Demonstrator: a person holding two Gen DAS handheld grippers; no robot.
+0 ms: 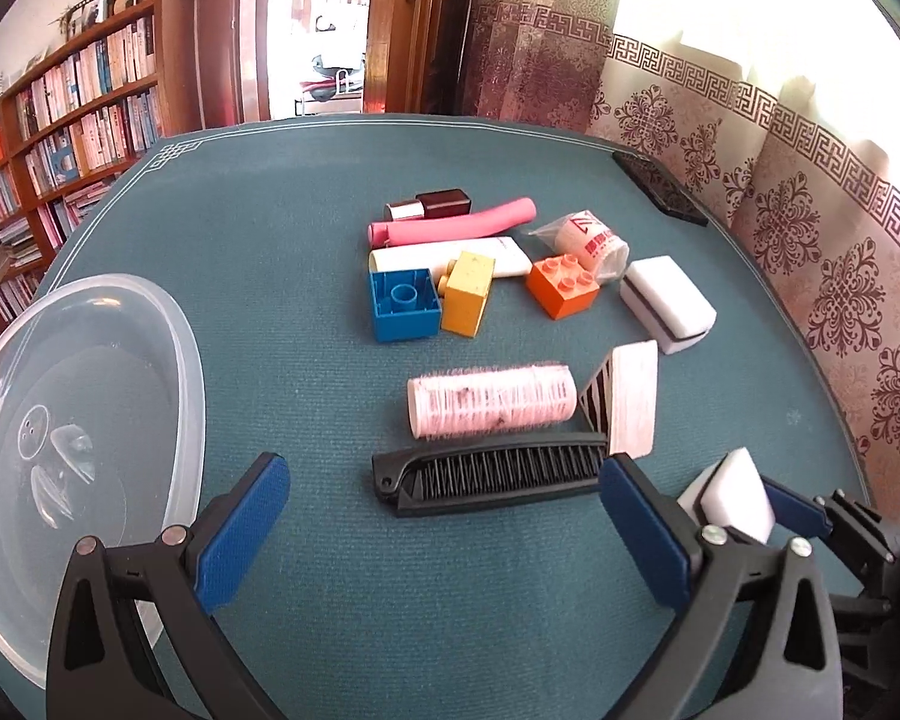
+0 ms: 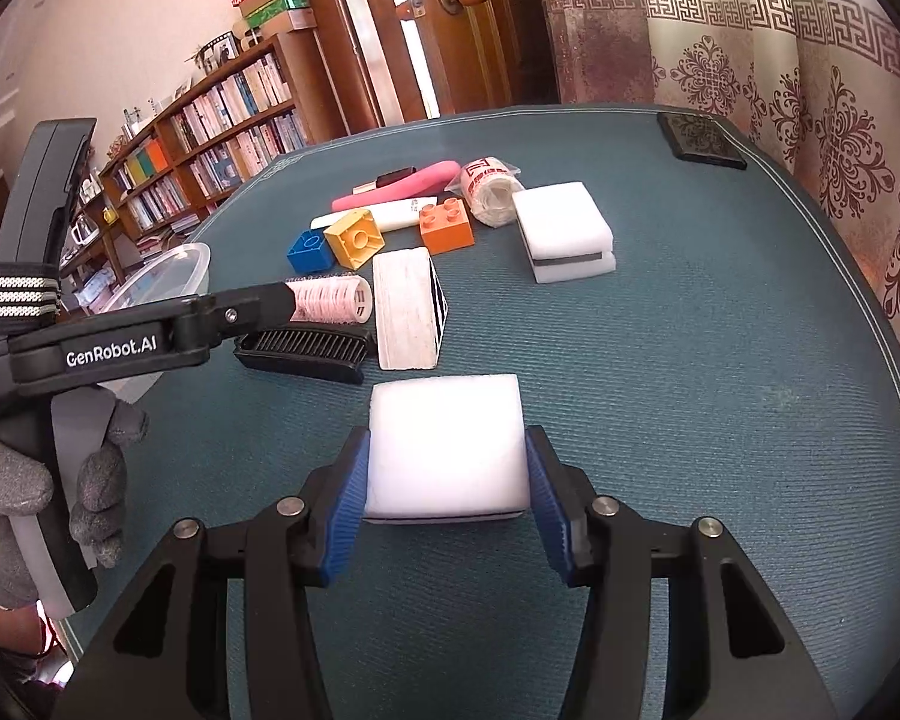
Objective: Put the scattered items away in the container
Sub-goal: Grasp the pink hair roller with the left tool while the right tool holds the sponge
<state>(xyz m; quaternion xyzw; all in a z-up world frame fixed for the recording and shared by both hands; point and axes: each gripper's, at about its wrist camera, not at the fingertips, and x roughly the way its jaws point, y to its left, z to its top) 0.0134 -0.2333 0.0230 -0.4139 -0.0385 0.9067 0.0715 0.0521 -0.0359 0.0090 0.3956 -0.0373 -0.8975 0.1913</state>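
Sponge block (image 2: 445,445) is pinched between the blue pads of the right gripper (image 2: 447,483), sitting low over the green worktop (image 2: 720,408); its underside is hidden, so can't tell if it's touching the cloth. From the left wrist view you only catch a white corner of it behind one finger.

Left gripper (image 1: 444,531) has its fingers spread wide with nothing between them, hovering near the black comb (image 1: 489,474). Clear plastic container (image 1: 84,456) sits at the left edge, partly cut off by the frame, and whatever's at the bottom is just see-through bits I can't make out.

Rest of the stuff is bunched mid-worktop: pink hair roller (image 1: 491,399), blue brick (image 1: 403,303), yellow brick (image 1: 468,293), orange brick (image 1: 563,287), a second sponge (image 1: 667,303). The right view has the left gripper's arm blocking half the roller and one end of the comb.
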